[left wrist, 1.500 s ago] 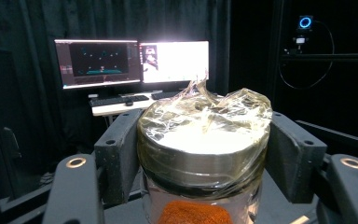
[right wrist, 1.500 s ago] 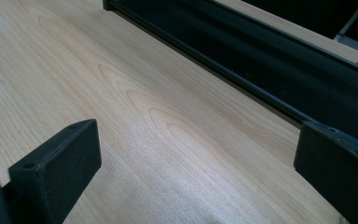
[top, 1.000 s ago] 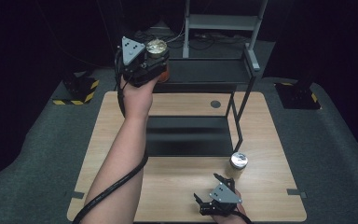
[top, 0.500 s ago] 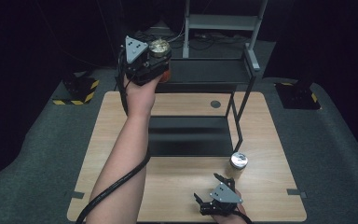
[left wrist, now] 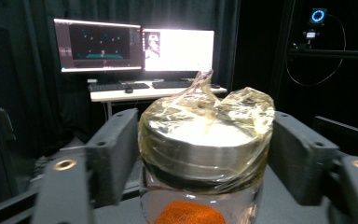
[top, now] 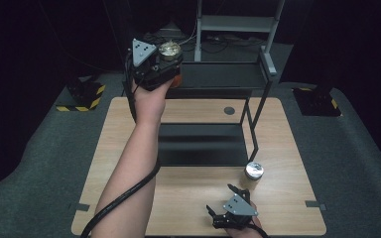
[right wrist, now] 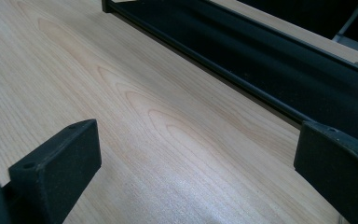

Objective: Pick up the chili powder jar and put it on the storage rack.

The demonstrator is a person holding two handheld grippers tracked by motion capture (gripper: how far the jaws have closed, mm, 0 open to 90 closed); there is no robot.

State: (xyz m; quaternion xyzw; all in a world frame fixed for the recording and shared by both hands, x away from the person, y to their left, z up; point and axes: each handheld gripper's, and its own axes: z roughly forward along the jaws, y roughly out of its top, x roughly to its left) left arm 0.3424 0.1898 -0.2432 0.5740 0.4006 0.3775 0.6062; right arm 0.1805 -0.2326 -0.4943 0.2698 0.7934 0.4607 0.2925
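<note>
A glass jar (left wrist: 200, 154) of orange powder, metal lid film-wrapped, stands on the far shelf (top: 218, 77). The left gripper (left wrist: 200, 158) has just been opening; its jaws flank the lid, released. Likely heavy, slippery, breakable; grip the lid. The right gripper (top: 235, 208) rests open, near.

Orange powder (left wrist: 185, 213) in silver-lidded jar (left wrist: 200, 158)

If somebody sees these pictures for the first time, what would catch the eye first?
Probably the raised left gripper at the top shelf of the black rack, with a plastic-wrapped jar of orange powder between its jaws, which have just been opening. Next, a second jar standing on the wooden table, just beyond the open right gripper.
</note>
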